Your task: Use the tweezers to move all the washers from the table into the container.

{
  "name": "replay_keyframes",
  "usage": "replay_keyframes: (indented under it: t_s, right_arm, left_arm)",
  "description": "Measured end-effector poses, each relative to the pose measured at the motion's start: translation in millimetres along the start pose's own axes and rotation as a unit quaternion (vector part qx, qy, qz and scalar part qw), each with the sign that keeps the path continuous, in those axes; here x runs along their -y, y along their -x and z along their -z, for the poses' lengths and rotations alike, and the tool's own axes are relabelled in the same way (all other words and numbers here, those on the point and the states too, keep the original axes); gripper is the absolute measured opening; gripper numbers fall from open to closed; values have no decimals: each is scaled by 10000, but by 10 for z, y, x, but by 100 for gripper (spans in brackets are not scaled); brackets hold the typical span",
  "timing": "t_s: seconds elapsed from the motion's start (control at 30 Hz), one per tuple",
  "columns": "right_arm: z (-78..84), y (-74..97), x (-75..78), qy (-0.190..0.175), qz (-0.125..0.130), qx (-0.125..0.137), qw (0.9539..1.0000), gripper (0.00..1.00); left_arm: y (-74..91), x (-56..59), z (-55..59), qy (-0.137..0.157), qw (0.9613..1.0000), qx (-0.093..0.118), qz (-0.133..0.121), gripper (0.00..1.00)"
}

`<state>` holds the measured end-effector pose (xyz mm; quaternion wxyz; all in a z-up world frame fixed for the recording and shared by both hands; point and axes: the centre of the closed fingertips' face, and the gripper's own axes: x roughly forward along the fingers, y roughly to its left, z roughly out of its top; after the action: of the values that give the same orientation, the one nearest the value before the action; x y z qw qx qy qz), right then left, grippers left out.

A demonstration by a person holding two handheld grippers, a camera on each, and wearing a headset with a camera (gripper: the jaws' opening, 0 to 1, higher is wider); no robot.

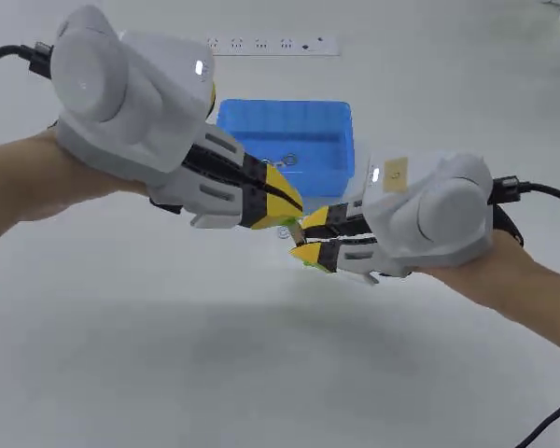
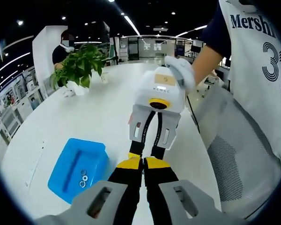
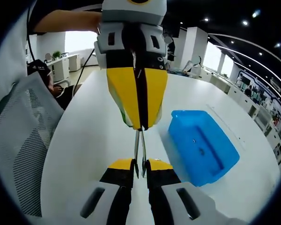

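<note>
White-bodied left hand-held gripper (image 1: 294,210), black fingers with yellow tips: held high on the left, angled down toward centre. Jaws pressed together. Right hand-held gripper (image 1: 301,245), same build: lower, on the right, pointing back at the left one. The two meet nose to nose; contact between tips unclear. Right jaws stand a slim gap apart; clamped or not, cannot tell. Bare left forearm (image 1: 23,182) and right forearm (image 1: 532,289) enter from either side.

On white table (image 1: 168,355) stood blue rectangular plastic container (image 1: 285,140) | metal washers (image 1: 287,161) lay inside it | white power strip (image 1: 273,44) lay behind it
</note>
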<state>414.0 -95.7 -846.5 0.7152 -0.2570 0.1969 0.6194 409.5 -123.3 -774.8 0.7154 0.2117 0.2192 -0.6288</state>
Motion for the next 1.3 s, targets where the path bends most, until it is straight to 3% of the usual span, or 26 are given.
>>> replay_keyframes:
  t_s: [0.33, 1.3]
  right_arm:
    - [62, -93, 59, -116, 43, -11, 9999, 12]
    - [56, -119, 86, -270, 111, 75, 9995, 12]
  left_arm:
    - [-29, -68, 88, 117, 9999, 19, -119, 5]
    - [-50, -90, 55, 135, 9998, 64, -127, 5]
